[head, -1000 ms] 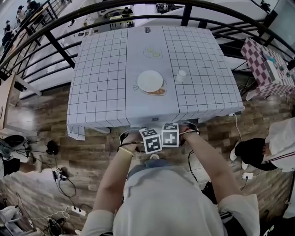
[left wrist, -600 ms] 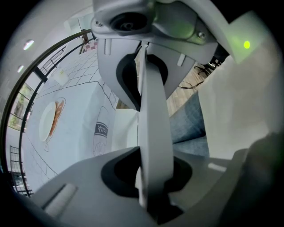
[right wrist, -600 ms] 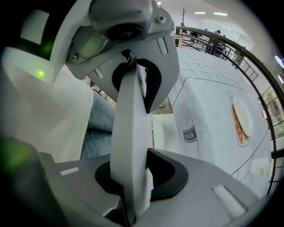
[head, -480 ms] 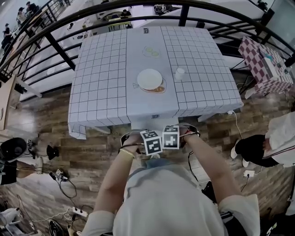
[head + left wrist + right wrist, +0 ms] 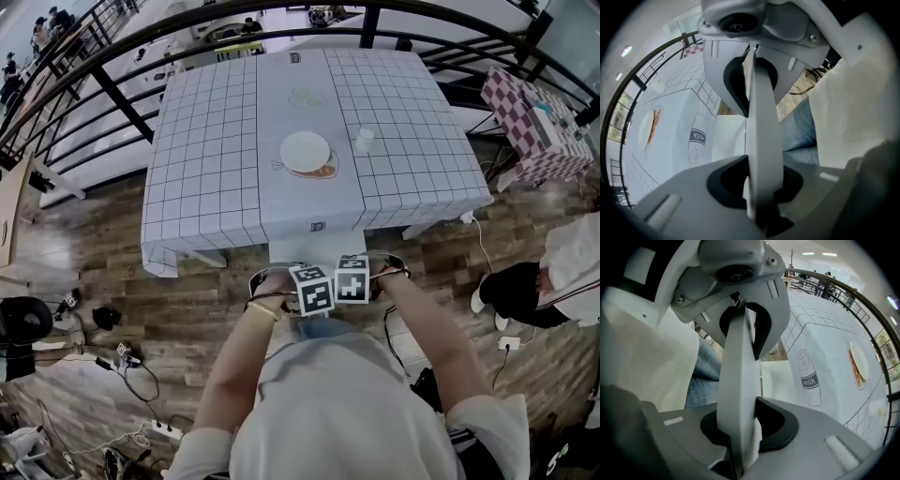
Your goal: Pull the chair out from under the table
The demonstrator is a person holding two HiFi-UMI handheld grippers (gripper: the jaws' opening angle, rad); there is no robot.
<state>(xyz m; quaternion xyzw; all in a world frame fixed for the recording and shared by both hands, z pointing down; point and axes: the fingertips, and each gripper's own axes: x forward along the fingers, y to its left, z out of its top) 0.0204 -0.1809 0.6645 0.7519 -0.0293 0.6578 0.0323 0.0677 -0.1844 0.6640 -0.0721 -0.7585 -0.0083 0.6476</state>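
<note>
In the head view, the left gripper [image 5: 310,289] and right gripper [image 5: 352,278] pointed down side by side, just off the middle of the worktop's [image 5: 216,187] near edge. A strip of the white chair [image 5: 298,249] seat showed between them and the hanging checked cloth. The chair looked only partly out, with most of the pull probably left to do. A plate [image 5: 306,151] and cup [image 5: 365,140] sat mid-worktop.

The left gripper view showed what the marker cubes hid from above. Its jaws were clamped on the chair's thin white top rail [image 5: 761,117], with the cloth's near edge beyond.

The right gripper view showed the same firm pinch on that rail. It also showed a milk-bottle drawing [image 5: 809,378] on the cloth.
</note>
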